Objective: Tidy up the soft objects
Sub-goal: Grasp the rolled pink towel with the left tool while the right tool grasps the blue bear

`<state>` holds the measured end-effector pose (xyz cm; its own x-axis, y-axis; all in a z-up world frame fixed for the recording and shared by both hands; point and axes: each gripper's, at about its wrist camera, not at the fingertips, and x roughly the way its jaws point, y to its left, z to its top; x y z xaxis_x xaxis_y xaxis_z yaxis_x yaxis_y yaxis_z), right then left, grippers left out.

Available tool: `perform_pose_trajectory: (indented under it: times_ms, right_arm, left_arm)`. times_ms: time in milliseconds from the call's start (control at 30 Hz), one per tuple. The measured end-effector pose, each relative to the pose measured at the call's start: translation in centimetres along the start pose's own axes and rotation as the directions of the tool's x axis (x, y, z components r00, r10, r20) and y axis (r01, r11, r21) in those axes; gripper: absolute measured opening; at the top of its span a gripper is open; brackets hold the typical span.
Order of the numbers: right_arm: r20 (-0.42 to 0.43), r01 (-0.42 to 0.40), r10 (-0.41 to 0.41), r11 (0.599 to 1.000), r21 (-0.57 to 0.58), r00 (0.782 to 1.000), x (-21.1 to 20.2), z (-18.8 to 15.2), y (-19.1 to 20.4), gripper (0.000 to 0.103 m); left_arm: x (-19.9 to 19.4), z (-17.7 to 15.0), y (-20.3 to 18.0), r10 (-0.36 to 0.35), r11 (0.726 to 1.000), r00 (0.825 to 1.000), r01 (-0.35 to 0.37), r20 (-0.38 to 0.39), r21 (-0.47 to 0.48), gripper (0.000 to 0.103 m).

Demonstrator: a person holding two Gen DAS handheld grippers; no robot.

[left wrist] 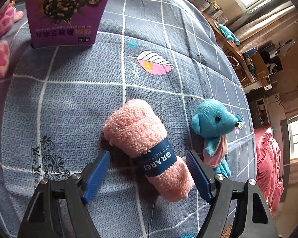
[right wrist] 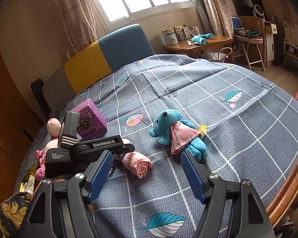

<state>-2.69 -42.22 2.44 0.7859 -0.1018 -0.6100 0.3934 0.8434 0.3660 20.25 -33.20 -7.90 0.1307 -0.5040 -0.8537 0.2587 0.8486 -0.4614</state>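
Observation:
A rolled pink towel [left wrist: 147, 144] with a navy paper band lies on the grey checked bed sheet [left wrist: 69, 99]. My left gripper [left wrist: 149, 152] points down over it, open, its blue fingers [left wrist: 99, 172] standing on either side of the roll without squeezing it. A blue plush bear [left wrist: 214, 123] in a pink cape lies just right of the towel. In the right wrist view the towel [right wrist: 137, 163] and the bear [right wrist: 174, 130] lie ahead. My right gripper [right wrist: 147, 154] hangs above the sheet, open and holding nothing. The left gripper's black body [right wrist: 85, 150] reaches in from the left.
A purple box [right wrist: 91, 121] and a pink plush toy [right wrist: 49, 136] sit at the bed's left edge. A wooden side table [right wrist: 198, 43] with tins and another blue plush stands beyond the bed. A red quilt [left wrist: 268, 158] lies past the bed's side.

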Motion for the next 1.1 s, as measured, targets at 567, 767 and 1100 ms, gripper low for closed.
perform_pose_trajectory:
  times_ms: [567,767,1100]
  right_arm:
    - [-0.213,-0.052,0.066,0.996,0.071,0.975,3.2,1.9,-1.3,0.067]
    - [-0.32,0.027,-0.08,0.986,-0.165,0.944,8.0,6.0,0.5,0.067]
    - [-0.481,0.113,-0.328,0.899,-0.423,0.813,18.2,6.5,0.8,0.067]
  left_arm:
    - [-5.9,-2.2,2.3,-0.064,0.955,0.995,0.041,0.071,0.293,0.041]
    - [-10.6,-5.3,7.5,-0.078,0.919,0.996,0.053,0.05,0.39,0.041]
    - [-12.5,-11.7,13.9,0.067,0.898,0.997,-0.077,0.039,0.433,0.042]
